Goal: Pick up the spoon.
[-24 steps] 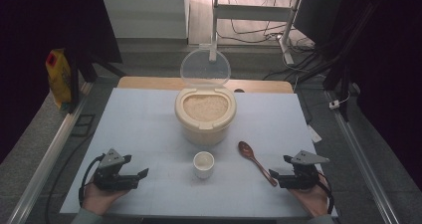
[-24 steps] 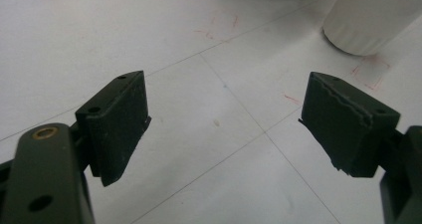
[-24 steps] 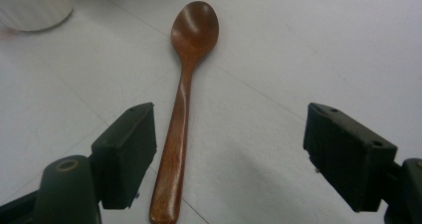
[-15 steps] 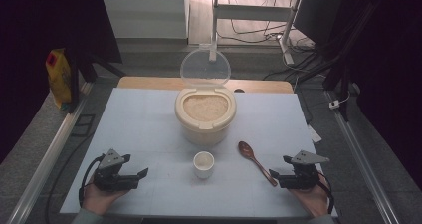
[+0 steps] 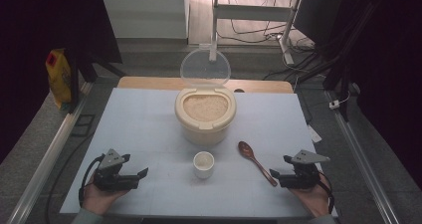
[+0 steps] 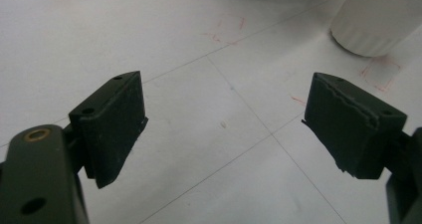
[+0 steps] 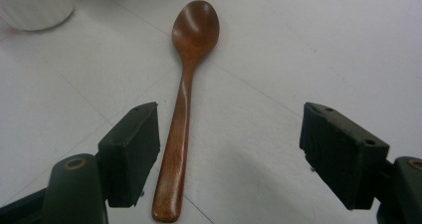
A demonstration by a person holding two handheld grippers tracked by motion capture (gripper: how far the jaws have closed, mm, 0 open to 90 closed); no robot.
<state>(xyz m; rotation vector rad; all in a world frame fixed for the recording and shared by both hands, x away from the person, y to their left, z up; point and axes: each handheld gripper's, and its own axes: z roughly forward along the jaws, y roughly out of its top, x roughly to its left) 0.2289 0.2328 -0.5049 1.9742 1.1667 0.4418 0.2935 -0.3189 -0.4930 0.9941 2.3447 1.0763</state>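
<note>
Rice container [image 5: 204, 115]: sitting at the middle of the white table [image 5: 139, 119], filled with rice, its clear lid [image 5: 205, 68] standing open and upright behind it.
White cup [image 5: 203, 164]: standing just in front of the rice container, upright; its ribbed side is showing at the upper right of the left gripper view [image 6: 374, 19].
Wooden spoon [image 5: 256, 162]: lying flat in front of the rice container and to its right, bowl end toward the container, handle running out toward the right gripper; nothing is lying over it.
Left gripper [image 5: 137, 174]: resting in the person's left hand [image 5: 99, 198] in front of the rice container and well to its left, jaws spread wide over bare table, gripping nothing.
Right gripper [image 5: 276, 176]: resting in the right hand [image 5: 312, 199] in front of the rice container and to its right, jaws released and wide apart; in the right gripper view [image 7: 230, 152] the spoon handle [image 7: 180, 129] is lying just beside the left jaw, not pinched.
Yellow bag [image 5: 58, 77]: standing off the table, far left of the rice container.
Cables [image 5: 259, 30]: trailing on the floor behind the rice container.
</note>
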